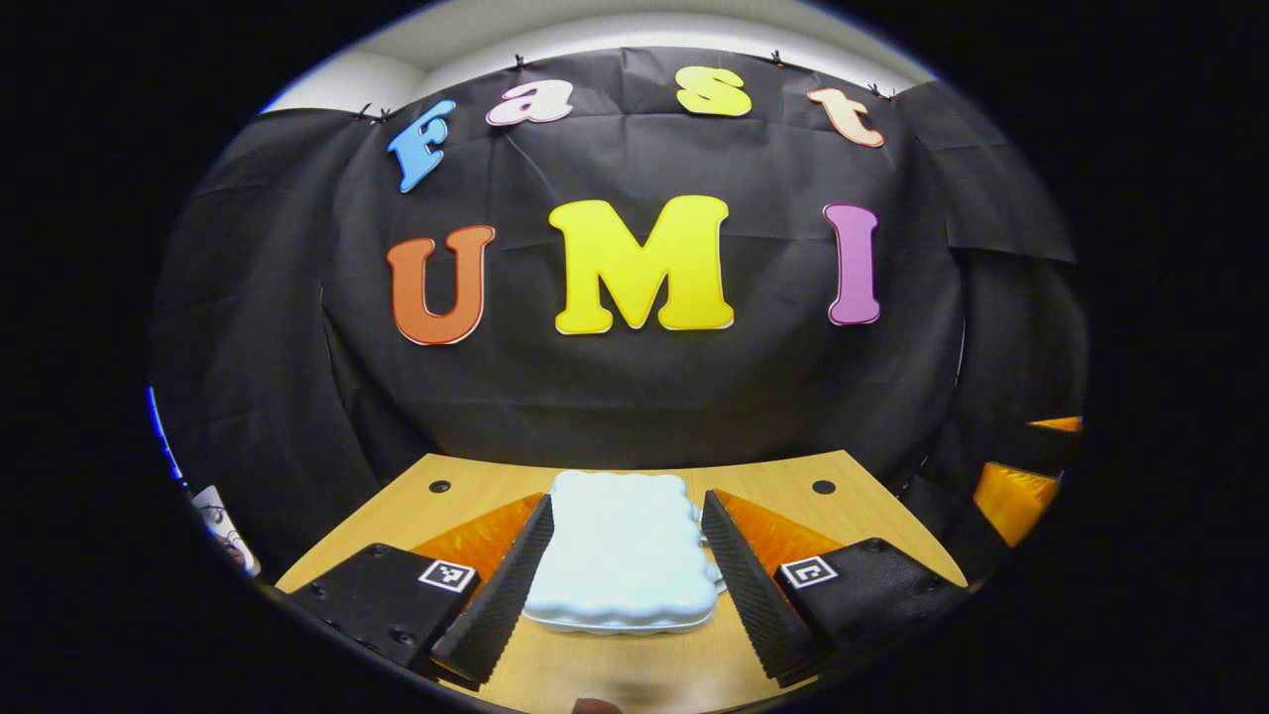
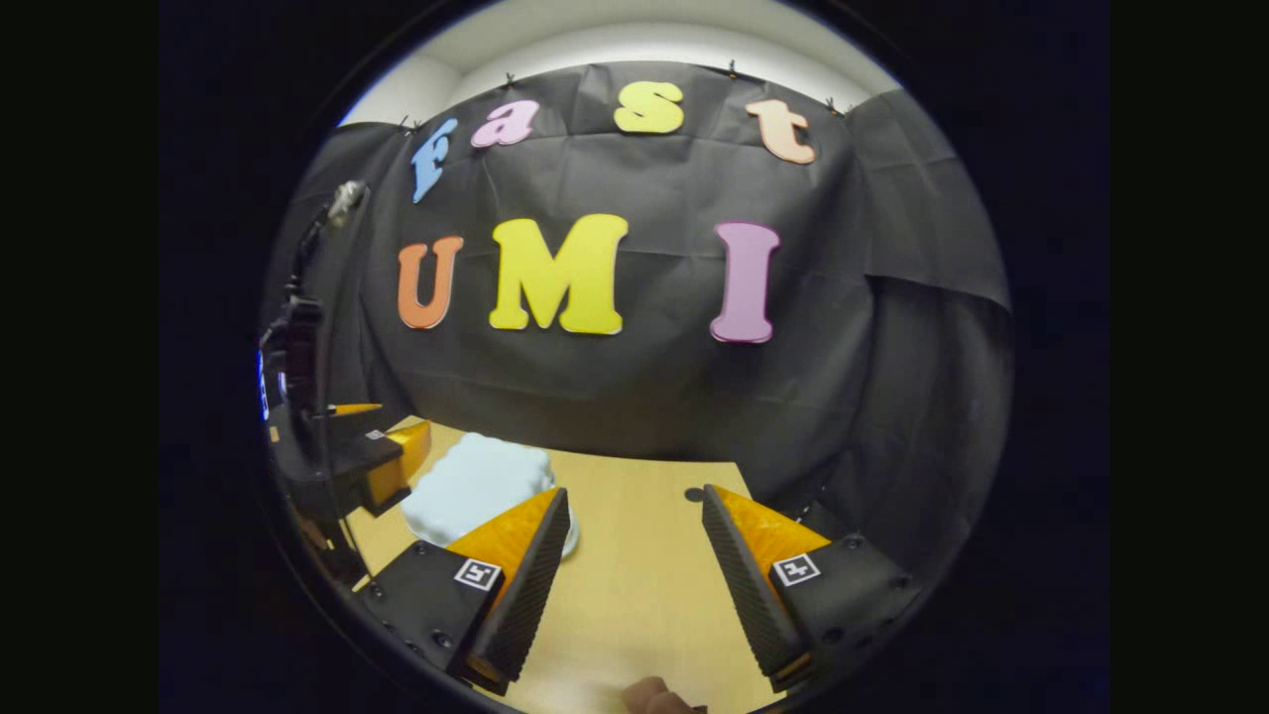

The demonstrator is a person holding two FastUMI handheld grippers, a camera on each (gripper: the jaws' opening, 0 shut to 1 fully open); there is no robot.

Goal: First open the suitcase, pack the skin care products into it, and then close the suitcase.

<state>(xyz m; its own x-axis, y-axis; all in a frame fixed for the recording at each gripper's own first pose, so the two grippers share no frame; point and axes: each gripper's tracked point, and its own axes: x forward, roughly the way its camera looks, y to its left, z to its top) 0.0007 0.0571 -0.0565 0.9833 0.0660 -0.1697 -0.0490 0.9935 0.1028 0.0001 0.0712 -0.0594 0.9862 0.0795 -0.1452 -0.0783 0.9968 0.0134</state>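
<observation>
White and scallop-edged, the closed suitcase (image 1: 623, 550) lies flat on the pale wooden worktop (image 1: 634, 664), its moulded shell smooth. Left claw (image 1: 623, 585) is spread wide, ribbed black fingers (image 1: 496, 585) flanking it. Right claw (image 2: 634, 580) gapes over bare wood, suitcase at ten o'clock.

Your left hand-held gripper (image 1: 623, 585) hangs low over the wooden desk (image 1: 615, 674) with its fingers spread wide. The pale blue suitcase (image 1: 623, 555), lid down, lies flat between them, apart from both pads. At the right edge you see another orange-and-black hand-held gripper (image 1: 1011, 496).
</observation>
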